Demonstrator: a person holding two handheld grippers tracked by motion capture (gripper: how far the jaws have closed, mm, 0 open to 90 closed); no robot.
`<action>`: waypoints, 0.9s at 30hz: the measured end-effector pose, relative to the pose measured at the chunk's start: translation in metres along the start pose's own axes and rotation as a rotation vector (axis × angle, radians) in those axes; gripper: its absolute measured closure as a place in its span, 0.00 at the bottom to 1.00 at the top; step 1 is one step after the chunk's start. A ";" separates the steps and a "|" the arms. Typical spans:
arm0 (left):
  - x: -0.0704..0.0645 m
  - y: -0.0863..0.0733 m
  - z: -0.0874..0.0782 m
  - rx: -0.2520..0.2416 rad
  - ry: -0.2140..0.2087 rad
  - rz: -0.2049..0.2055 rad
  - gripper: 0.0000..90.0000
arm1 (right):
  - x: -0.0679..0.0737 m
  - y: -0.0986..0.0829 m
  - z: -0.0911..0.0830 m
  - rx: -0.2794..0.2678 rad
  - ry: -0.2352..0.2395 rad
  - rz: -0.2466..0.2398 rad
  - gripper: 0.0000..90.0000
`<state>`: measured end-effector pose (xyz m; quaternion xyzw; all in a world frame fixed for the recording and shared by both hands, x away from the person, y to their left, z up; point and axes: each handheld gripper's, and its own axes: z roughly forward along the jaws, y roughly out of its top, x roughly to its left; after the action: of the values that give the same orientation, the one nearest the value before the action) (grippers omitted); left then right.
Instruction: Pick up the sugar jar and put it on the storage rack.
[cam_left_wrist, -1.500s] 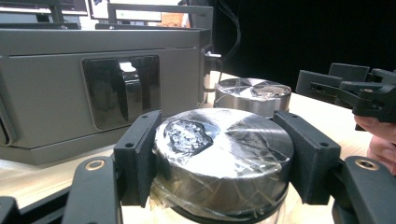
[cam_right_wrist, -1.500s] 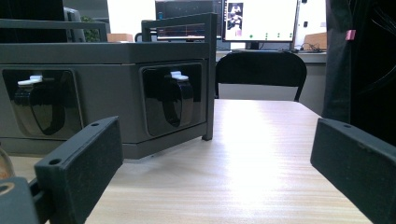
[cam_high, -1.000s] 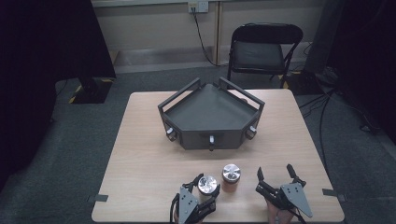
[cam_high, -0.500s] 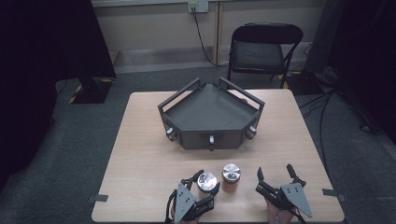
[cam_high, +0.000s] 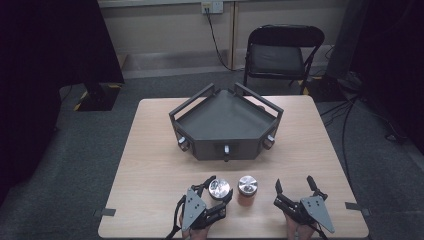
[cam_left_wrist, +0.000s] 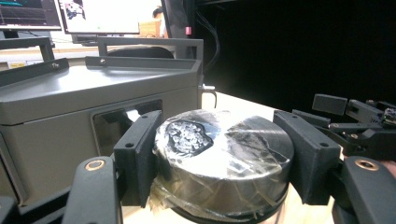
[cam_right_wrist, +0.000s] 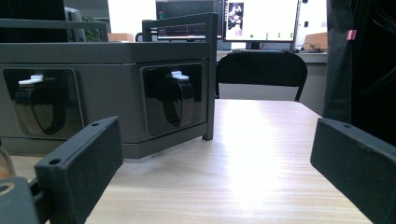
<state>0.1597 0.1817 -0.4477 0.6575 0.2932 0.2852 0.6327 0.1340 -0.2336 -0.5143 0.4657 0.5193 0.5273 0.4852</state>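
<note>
The left gripper (cam_high: 216, 192) pinched a silver-topped jar (cam_high: 219, 188) between its jaws at the near edge of the table (cam_high: 150, 165). A second jar (cam_high: 247, 190) stood just beside it, in front of the grey tray (cam_high: 227, 122). The right gripper (cam_high: 295, 187) rested nearby with its jaws spread wide around nothing.

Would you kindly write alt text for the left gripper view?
A round silver metal tin wrapped in clear film sits between the left gripper's two black jaws, which flank its sides. Behind it stands a grey metal tray-topped box; the right gripper is at far right.
</note>
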 end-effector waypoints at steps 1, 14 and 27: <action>0.001 0.001 0.000 -0.002 0.001 0.001 0.39 | 0.000 0.000 0.000 0.000 0.000 0.000 0.02; 0.011 0.013 0.006 -0.028 0.030 -0.024 0.39 | 0.000 0.000 0.000 0.000 0.000 0.000 0.02; 0.020 0.033 0.018 -0.039 0.056 0.003 0.39 | 0.000 0.000 0.000 0.000 0.000 0.000 0.02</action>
<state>0.1870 0.1839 -0.4152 0.6372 0.3042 0.3101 0.6366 0.1341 -0.2336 -0.5143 0.4657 0.5193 0.5272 0.4852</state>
